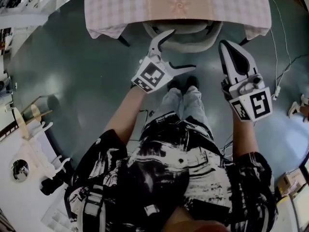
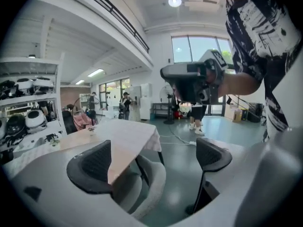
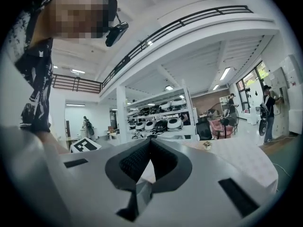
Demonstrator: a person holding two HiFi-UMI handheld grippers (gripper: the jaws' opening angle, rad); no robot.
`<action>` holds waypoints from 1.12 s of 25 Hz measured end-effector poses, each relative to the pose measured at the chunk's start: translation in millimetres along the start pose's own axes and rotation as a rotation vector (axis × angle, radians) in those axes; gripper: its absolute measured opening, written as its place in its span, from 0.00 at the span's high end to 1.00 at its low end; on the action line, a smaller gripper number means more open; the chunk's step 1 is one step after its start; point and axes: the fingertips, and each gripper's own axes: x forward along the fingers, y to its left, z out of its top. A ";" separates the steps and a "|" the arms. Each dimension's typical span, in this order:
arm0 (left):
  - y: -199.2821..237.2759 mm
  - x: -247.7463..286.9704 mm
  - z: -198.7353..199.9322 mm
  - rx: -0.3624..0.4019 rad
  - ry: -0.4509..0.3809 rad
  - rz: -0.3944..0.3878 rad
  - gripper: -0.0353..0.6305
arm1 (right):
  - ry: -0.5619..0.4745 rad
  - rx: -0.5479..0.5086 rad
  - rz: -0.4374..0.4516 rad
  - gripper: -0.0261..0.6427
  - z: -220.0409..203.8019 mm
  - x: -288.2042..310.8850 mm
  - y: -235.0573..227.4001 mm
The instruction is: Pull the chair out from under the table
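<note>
The chair stood at 12 o'clock from the person, pushed in under the table. Only its pale curved back and a strip of seat showed past the hanging edge of the checked tablecloth. In the left gripper view the same rounded back rose below the cloth's near corner.

The left gripper sat at about 7 o'clock of the chair with its fingers spread wide. One finger pointed toward 1 o'clock across the chair's back rim, and the other lay out toward 3 o'clock over the floor. In its own view the left gripper had the chair's back in the open gap between its dark pads, farther off than the pads, and neither pad pressed on it. Whether the upper finger touched the rim could not be told.

The right gripper was at 4 o'clock of the chair, just beside its right edge and aimed at 12 o'clock. In the right gripper view its pads were pressed together with nothing between them.

The person's dark shoes stood on the grey-green floor at 6 o'clock of the chair. A white cable trailed at 3 o'clock. Shelves of helmets stood beyond the table in the right gripper view.
</note>
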 end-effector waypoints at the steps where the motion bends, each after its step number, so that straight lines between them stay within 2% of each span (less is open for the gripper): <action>1: -0.9 9.5 -13.0 0.010 0.041 -0.006 0.11 | 0.006 0.011 0.010 0.96 -7.3 3.0 -3.4; 5: -6.7 46.2 -70.4 0.073 0.229 -0.045 0.11 | 0.026 0.044 0.039 0.97 -28.4 11.1 -14.5; 11: -22.9 86.6 -158.3 0.276 0.520 -0.156 0.11 | 0.056 0.079 0.050 0.96 -55.3 16.1 -27.9; 16: -34.1 112.2 -213.9 0.376 0.694 -0.222 0.16 | 0.077 0.104 0.045 0.96 -74.4 11.7 -37.2; 22: -25.4 125.5 -235.6 0.428 0.782 -0.209 0.36 | 0.084 0.120 0.046 0.96 -82.6 10.7 -38.9; 24: -20.4 127.1 -242.1 0.463 0.823 -0.196 0.49 | 0.085 0.126 0.047 0.96 -84.8 10.7 -39.6; 27: -15.8 127.7 -255.9 0.569 0.910 -0.182 0.73 | 0.089 0.133 0.046 0.97 -88.5 9.2 -40.2; 28: -15.5 127.6 -258.8 0.600 0.929 -0.179 0.77 | 0.089 0.134 0.045 0.97 -88.8 8.7 -40.0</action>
